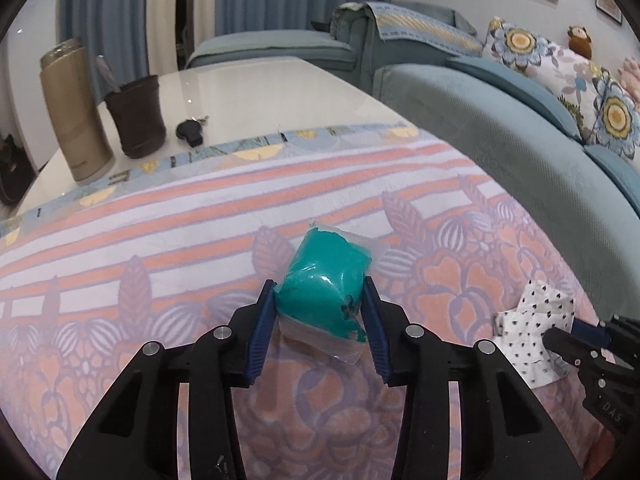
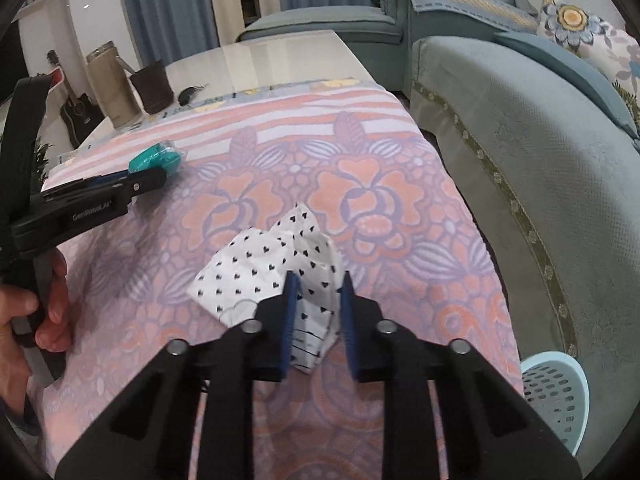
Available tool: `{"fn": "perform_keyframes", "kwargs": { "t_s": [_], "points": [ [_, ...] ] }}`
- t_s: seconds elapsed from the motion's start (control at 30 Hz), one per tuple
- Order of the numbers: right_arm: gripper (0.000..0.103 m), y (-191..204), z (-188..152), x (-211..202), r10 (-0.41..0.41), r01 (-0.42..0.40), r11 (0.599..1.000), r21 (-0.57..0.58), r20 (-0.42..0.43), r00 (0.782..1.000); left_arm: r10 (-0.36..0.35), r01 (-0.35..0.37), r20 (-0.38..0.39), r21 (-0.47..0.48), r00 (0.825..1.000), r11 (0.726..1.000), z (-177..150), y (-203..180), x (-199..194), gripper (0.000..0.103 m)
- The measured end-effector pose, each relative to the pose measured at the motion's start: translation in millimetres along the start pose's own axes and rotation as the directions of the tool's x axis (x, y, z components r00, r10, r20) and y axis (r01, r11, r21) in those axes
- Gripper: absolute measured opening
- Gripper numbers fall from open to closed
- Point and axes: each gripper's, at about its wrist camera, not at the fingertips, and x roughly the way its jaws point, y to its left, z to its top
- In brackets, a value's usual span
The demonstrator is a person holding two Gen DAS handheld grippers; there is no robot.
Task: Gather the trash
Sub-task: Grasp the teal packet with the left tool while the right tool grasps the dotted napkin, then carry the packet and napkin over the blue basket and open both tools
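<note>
My left gripper (image 1: 319, 296) has its blue-padded fingers (image 1: 262, 332) pressed against both sides of the teal wad sealed in a clear plastic wrapper (image 1: 324, 284), which sits on the pink, white and lavender floral towel (image 1: 160, 240) covering the near end of the glossy white table (image 1: 256, 92).

My right gripper (image 2: 318, 286) straddles a fold of the crumpled white paper printed with small black hearts (image 2: 256, 268); the pads look to be touching it on both sides, though from this angle I cannot tell how firmly they pinch. That paper lies on the same towel, well to the right of the teal wad.

Beyond the towel's edge stand a tall beige metal tumbler (image 1: 74, 120) and a dark brown cup (image 1: 136, 120), with a black key fob (image 1: 189, 132) beside them. A pale blue perforated plastic basket (image 2: 554, 396) sits low at the right, next to the grey-blue fabric sofa (image 2: 540, 160).
</note>
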Motion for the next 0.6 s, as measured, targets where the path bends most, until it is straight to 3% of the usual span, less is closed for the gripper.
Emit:
{"fn": "perform_keyframes", "kwargs": {
  "t_s": [0.13,0.33,0.6],
  "points": [
    [0.009,2.8,-6.0,-25.7,0.052,-0.049,0.998,-0.025,0.117,0.992,-0.027,0.028,0.041,-0.033,0.999,0.999,-9.2,2.5,-19.9,0.04],
    [0.007,1.0,-20.0,-52.8,0.03,-0.032,0.999,0.012,0.153,0.988,-0.07,0.073,0.06,-0.038,0.996,0.997,-34.1,-6.9,-61.6,0.04],
    [0.007,-11.4,-59.2,-128.4,-0.013,0.004,0.999,0.042,0.21,0.978,-0.178,0.18,0.108,-0.008,0.978,0.984,-50.7,-47.6,-125.9,0.04]
  ]
}}
